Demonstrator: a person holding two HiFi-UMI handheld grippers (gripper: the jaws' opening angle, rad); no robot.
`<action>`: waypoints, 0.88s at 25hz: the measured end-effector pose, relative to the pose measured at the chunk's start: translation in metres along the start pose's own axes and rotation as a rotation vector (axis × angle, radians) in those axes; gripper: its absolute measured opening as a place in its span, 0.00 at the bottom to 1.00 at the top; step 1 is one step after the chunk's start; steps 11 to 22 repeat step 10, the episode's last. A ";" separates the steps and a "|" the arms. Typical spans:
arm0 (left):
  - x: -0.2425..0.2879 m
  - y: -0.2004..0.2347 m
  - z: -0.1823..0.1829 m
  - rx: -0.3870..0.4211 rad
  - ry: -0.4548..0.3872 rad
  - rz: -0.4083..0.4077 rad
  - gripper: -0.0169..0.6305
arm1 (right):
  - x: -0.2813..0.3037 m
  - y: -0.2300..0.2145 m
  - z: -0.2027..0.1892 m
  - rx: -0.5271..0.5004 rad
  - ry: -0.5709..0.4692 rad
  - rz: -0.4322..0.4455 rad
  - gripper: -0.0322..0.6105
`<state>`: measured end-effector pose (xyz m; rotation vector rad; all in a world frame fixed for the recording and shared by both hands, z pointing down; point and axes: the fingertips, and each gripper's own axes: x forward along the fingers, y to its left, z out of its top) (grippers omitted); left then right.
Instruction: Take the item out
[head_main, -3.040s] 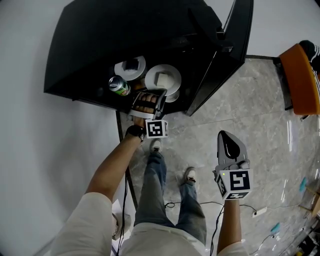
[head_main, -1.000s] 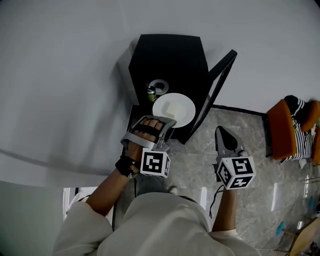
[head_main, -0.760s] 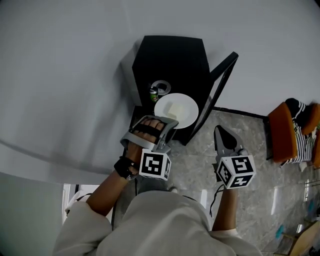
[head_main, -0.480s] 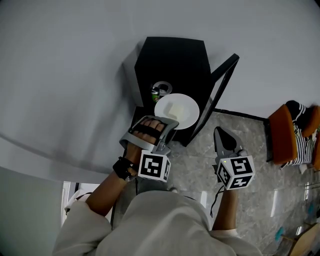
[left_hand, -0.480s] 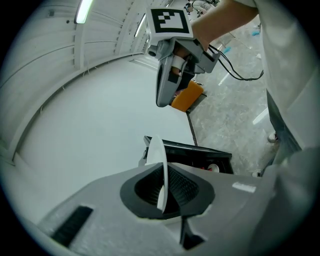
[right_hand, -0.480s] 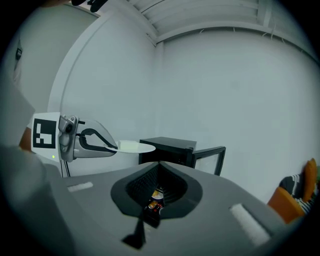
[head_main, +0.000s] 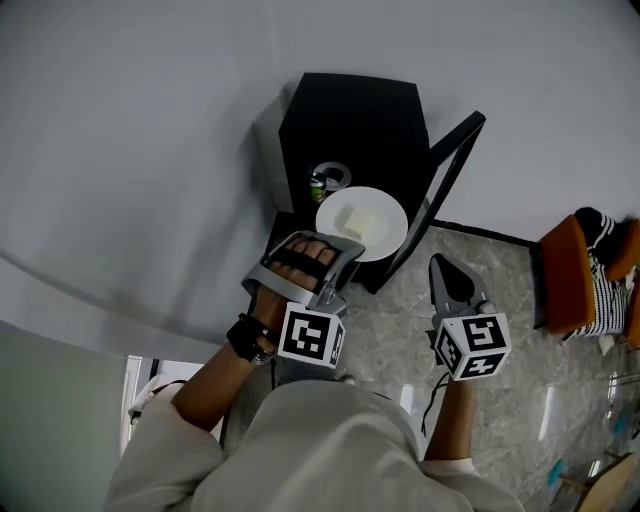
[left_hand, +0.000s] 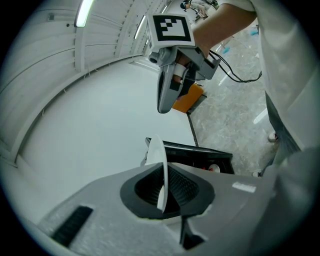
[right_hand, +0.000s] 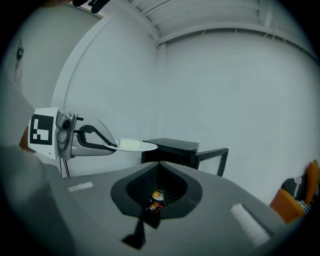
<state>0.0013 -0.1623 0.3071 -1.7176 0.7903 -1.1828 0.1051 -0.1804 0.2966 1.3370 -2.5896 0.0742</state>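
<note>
A white plate (head_main: 391, 236) with a pale block (head_main: 357, 221) on it hangs level in front of the open black cabinet (head_main: 350, 115). My left gripper (head_main: 341, 249) is shut on the plate's near rim; in the left gripper view the plate (left_hand: 159, 162) stands edge-on between the pads. The right gripper view shows the plate (right_hand: 145, 146), the block (right_hand: 129, 143) and the left gripper (right_hand: 106, 145) from the side. My right gripper (head_main: 446, 266) hangs to the right over the floor, jaws together, holding nothing; it shows again as the right gripper (left_hand: 164, 106).
Inside the cabinet stay a green can (head_main: 317, 187) and a small white dish (head_main: 334, 175). Its door (head_main: 440, 185) stands open toward the right. An orange seat (head_main: 563, 275) is at the far right on the grey stone floor (head_main: 500, 270). A white wall lies behind.
The plate, inside the cabinet three seconds ago, is out of it in my left gripper and has risen slightly over the last second. The right gripper has stayed put.
</note>
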 end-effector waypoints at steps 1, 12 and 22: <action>0.000 -0.001 -0.001 0.002 0.001 -0.002 0.06 | 0.001 0.001 0.000 -0.002 0.002 0.002 0.06; -0.004 -0.015 -0.006 0.013 0.001 -0.010 0.06 | 0.000 0.012 -0.009 -0.009 0.010 0.004 0.06; -0.004 -0.015 -0.006 0.013 0.001 -0.010 0.06 | 0.000 0.012 -0.009 -0.009 0.010 0.004 0.06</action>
